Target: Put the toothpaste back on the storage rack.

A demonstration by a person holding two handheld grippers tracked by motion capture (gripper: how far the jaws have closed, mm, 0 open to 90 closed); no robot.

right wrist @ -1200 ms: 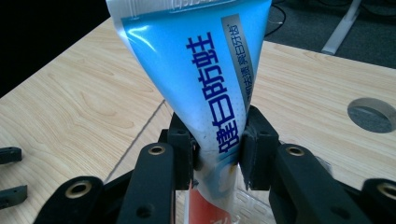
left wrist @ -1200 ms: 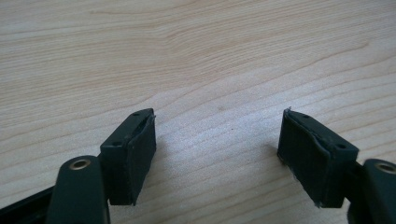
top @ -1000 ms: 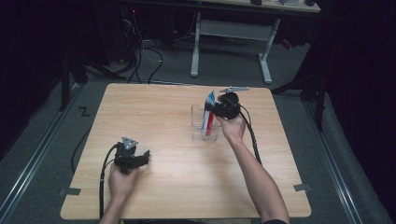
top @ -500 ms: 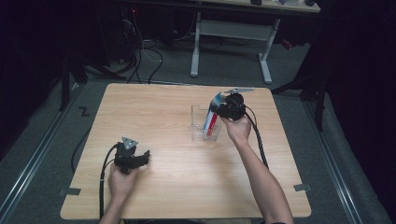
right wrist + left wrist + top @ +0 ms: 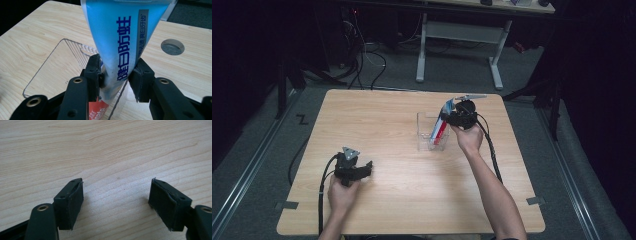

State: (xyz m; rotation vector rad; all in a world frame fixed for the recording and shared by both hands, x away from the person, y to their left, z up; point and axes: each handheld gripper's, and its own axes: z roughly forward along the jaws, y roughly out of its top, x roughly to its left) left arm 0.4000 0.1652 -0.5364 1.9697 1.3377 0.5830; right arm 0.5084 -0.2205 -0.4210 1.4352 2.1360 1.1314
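- toothpaste tube [image 5: 120, 47]: blue, long axis steeply upright, lower end down in the clear plastic box [image 5: 430, 134], far right of centre on the table [image 5: 377, 130].
- right claw [image 5: 117, 77]: astride the tube's lower part, jaws just been opening, left pad touching, right pad barely off it.
- left claw [image 5: 116, 200]: near left, well apart, wide open, empty.
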